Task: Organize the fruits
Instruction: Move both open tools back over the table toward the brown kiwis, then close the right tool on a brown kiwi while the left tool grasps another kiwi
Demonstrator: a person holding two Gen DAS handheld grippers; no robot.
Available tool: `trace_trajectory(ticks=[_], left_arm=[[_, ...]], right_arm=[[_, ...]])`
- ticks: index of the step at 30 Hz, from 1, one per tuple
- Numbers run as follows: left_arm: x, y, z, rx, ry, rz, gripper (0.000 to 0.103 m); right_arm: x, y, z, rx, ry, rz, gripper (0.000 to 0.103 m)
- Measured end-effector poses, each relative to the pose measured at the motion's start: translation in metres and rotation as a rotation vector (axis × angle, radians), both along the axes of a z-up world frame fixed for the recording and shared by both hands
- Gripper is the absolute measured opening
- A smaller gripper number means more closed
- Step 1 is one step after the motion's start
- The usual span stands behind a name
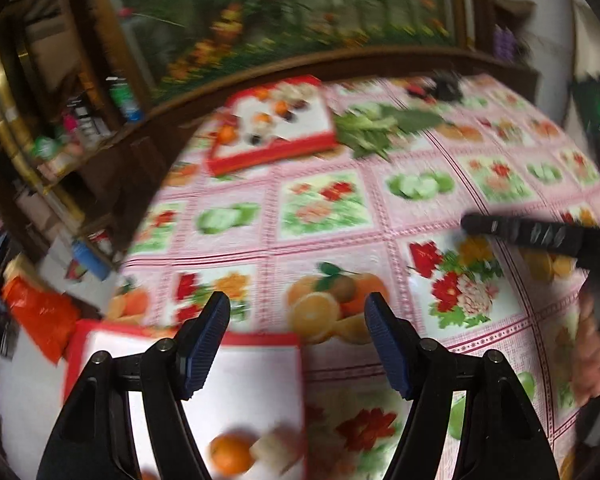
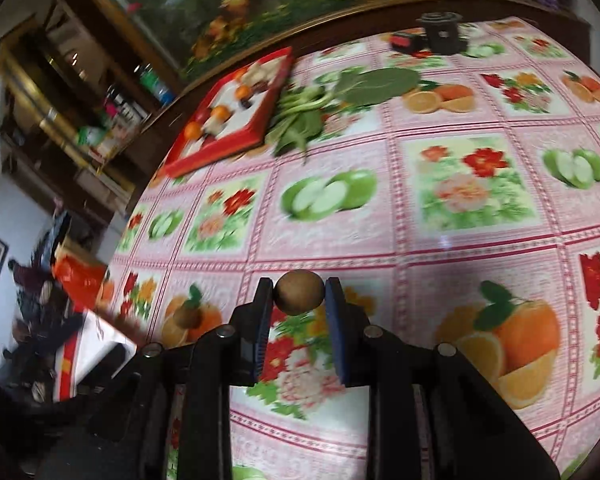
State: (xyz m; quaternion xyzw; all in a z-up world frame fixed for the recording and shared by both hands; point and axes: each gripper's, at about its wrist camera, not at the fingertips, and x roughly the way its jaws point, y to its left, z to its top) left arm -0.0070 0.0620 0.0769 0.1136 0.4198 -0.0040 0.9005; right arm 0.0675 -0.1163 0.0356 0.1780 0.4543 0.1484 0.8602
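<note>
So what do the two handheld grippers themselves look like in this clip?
Both the left gripper and the right gripper share one build: black plastic linkage arms joined by silver round pins, ending in dark blue ribbed pads. No cables or sleeves show.

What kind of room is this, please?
Probably a home dining or living room: a table under a fruit-and-flower printed tablecloth, a wooden-framed flower picture behind it, and cluttered household shelves on the left.

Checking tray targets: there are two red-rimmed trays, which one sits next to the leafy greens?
The far tray, by the table's back edge, with greens against its right side. The near tray lies under the open left gripper, no greens beside it.
</note>
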Motion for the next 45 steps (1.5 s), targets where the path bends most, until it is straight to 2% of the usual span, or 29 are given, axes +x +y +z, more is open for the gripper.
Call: trace_trajectory(ticks=[3, 5, 6, 9, 12, 15, 19, 24, 30, 35, 40, 45], left_arm=[[0.015, -0.006, -0.019, -0.007, 0.064, -0.023, 0.061], [0.022, -0.009, -0.029, -0.012, 0.090, -0.027, 0.055], [0.026, -0.011, -0.033, -0.011, 0.097, -0.031, 0.051], [0.032, -0.011, -0.039, -0.016, 0.107, -0.033, 0.049], [0.040, -0.008, -0.046, -0.043, 0.142, -0.027, 0.039], [0.046, -0.007, -0.052, -0.069, 0.167, -0.019, 0.034], [0.048, -0.009, -0.053, -0.090, 0.160, -0.027, 0.020], [0.043, -0.012, -0.052, -0.105, 0.147, -0.031, 0.020], [0.018, -0.012, -0.029, -0.129, 0.070, -0.023, 0.020], [-0.029, -0.007, 0.005, -0.146, -0.037, 0.000, 0.020], [-0.079, 0.016, 0.028, -0.136, -0.139, 0.102, 0.020], [-0.115, 0.055, 0.036, -0.091, -0.206, 0.267, 0.020]], right_arm=[[0.001, -0.003, 0.000, 0.022, 0.017, -0.013, 0.028], [0.001, -0.001, -0.001, 0.030, 0.027, -0.009, 0.028], [0.001, -0.001, -0.002, 0.033, 0.033, -0.008, 0.028], [0.002, 0.000, -0.006, 0.043, 0.049, -0.007, 0.028], [0.003, -0.001, -0.009, 0.043, 0.057, -0.010, 0.028], [0.004, 0.001, -0.010, 0.045, 0.061, -0.006, 0.028], [0.004, 0.006, -0.011, 0.043, 0.063, 0.009, 0.028], [0.001, 0.013, -0.010, 0.039, 0.058, 0.030, 0.028], [-0.007, 0.025, -0.002, 0.040, 0.021, 0.074, 0.029], [-0.023, 0.046, 0.004, 0.038, -0.016, 0.150, 0.029], [-0.054, 0.083, 0.013, 0.023, -0.096, 0.270, 0.029], [-0.092, 0.117, 0.021, 0.031, -0.209, 0.398, 0.029]])
